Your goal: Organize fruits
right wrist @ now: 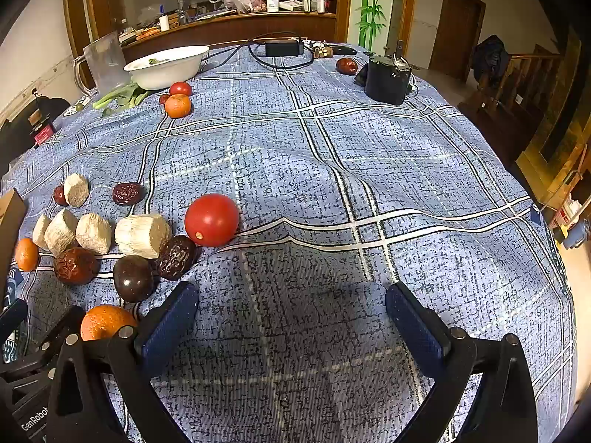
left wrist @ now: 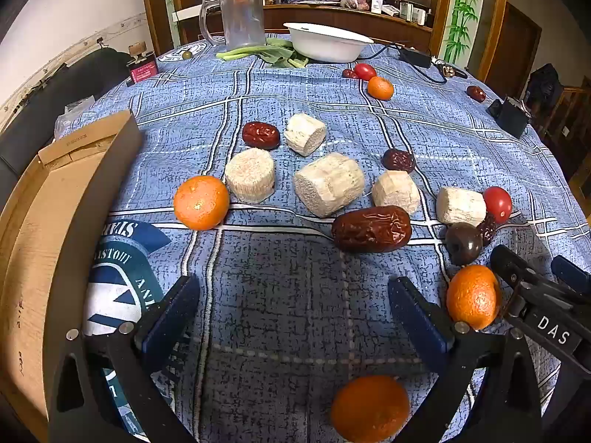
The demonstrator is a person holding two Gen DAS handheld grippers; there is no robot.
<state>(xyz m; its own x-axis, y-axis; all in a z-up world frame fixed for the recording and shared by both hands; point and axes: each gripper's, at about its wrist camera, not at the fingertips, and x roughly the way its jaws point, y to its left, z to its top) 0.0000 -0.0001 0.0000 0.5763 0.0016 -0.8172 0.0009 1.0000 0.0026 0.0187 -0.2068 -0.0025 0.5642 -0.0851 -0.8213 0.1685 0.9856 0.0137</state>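
Note:
Fruit lies scattered on the blue checked tablecloth (left wrist: 295, 110). In the left wrist view I see an orange (left wrist: 201, 203), a large red date (left wrist: 371, 229), several white cut chunks (left wrist: 328, 190), a tomato (left wrist: 497, 203) and a dark round fruit (left wrist: 463, 243). My left gripper (left wrist: 295, 306) hangs open over bare cloth, with another orange (left wrist: 369, 409) low between its arms. A third orange (left wrist: 472, 297) sits beside its right finger. My right gripper (right wrist: 291, 310) is open over bare cloth, and the tomato (right wrist: 211, 219) lies ahead to its left.
A cardboard box (left wrist: 55, 221) stands at the left table edge. At the back are a white bowl (left wrist: 327, 42), a clear jug (left wrist: 242, 14), green leaves (left wrist: 258, 53), a black power adapter (right wrist: 282, 48) with its cable and a dark container (right wrist: 388, 77). Bare cloth fills the right half.

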